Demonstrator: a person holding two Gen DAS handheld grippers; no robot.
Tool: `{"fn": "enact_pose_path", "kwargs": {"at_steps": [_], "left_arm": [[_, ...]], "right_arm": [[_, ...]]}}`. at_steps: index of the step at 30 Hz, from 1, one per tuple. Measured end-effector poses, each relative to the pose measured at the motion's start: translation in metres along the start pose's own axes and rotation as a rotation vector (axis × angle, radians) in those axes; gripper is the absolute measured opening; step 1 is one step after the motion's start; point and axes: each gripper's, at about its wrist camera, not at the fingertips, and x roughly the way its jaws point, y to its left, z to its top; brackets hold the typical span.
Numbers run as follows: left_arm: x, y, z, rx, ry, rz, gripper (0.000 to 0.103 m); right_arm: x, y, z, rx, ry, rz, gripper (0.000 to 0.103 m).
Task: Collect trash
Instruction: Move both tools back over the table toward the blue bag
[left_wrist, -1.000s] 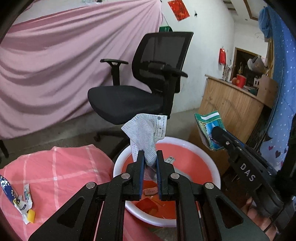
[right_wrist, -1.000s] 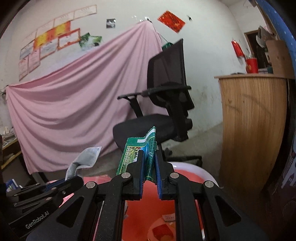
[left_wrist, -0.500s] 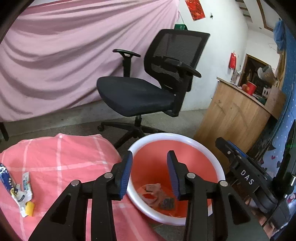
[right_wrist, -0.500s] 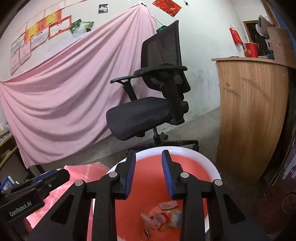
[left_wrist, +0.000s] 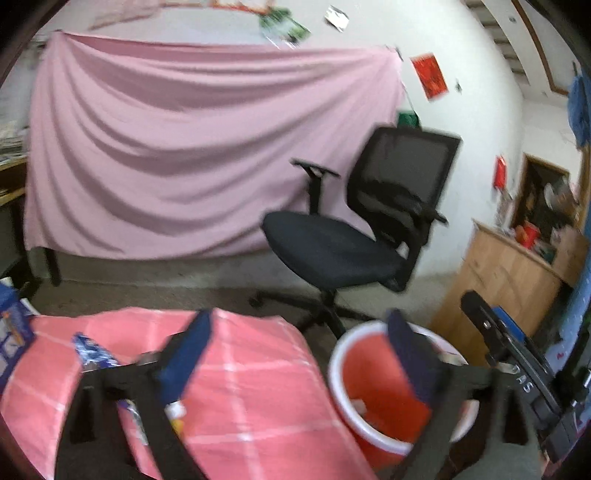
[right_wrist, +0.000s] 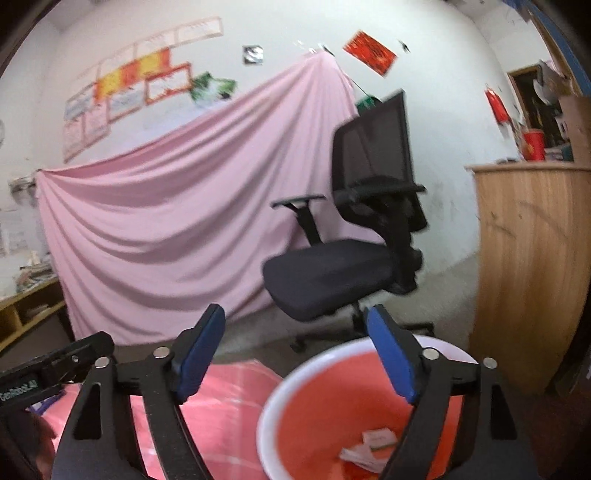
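Observation:
A red basin with a white rim (left_wrist: 336, 354) stands on the floor with scraps of trash (right_wrist: 369, 448) inside; it also shows in the right wrist view (right_wrist: 273, 402). My left gripper (left_wrist: 299, 339) is wide open and empty, spanning the edge of the pink checked cloth (left_wrist: 251, 387) and the basin. My right gripper (right_wrist: 295, 332) is wide open and empty above the basin's left rim. A blue-and-white wrapper (left_wrist: 90, 350) and small bits of trash (left_wrist: 175, 410) lie on the cloth. The right gripper shows at the right of the left wrist view (left_wrist: 498, 339).
A black office chair (left_wrist: 343, 243) stands just behind the basin. A wooden counter (left_wrist: 506, 273) is to the right. A pink sheet (left_wrist: 177, 155) hangs across the back wall. A blue box (left_wrist: 11, 325) sits at the cloth's left edge.
Both grippers let go of their trash over the basin, opened wider, and swung left and up. The white mesh piece and green wrapper are gone from the jaws.

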Motion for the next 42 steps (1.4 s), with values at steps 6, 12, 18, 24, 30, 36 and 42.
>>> {"fn": "enact_pose_path", "kwargs": {"at_steps": [6, 12, 18, 24, 30, 36, 42], "left_arm": [[-0.029, 0.045, -0.001, -0.046, -0.107, 0.122, 0.101], [-0.054, 0.081, -0.012, -0.029, -0.176, 0.218, 0.101], [-0.079, 0.110, -0.028, 0.020, -0.209, 0.273, 0.101], [-0.085, 0.131, -0.045, 0.050, -0.188, 0.316, 0.101], [-0.077, 0.147, -0.058, 0.023, -0.113, 0.327, 0.101], [-0.048, 0.158, -0.059, 0.027, 0.005, 0.406, 0.101], [-0.023, 0.170, -0.058, -0.004, 0.092, 0.396, 0.101]], "right_arm": [[-0.007, 0.038, 0.001, -0.046, -0.098, 0.074, 0.103], [-0.005, 0.071, -0.003, -0.096, -0.145, 0.157, 0.103], [0.000, 0.105, -0.014, -0.181, -0.143, 0.229, 0.103], [0.008, 0.134, -0.031, -0.277, -0.095, 0.281, 0.103], [0.018, 0.156, -0.050, -0.361, -0.030, 0.296, 0.103], [0.046, 0.167, -0.066, -0.406, 0.090, 0.264, 0.103], [0.072, 0.169, -0.076, -0.404, 0.217, 0.273, 0.103]]}}
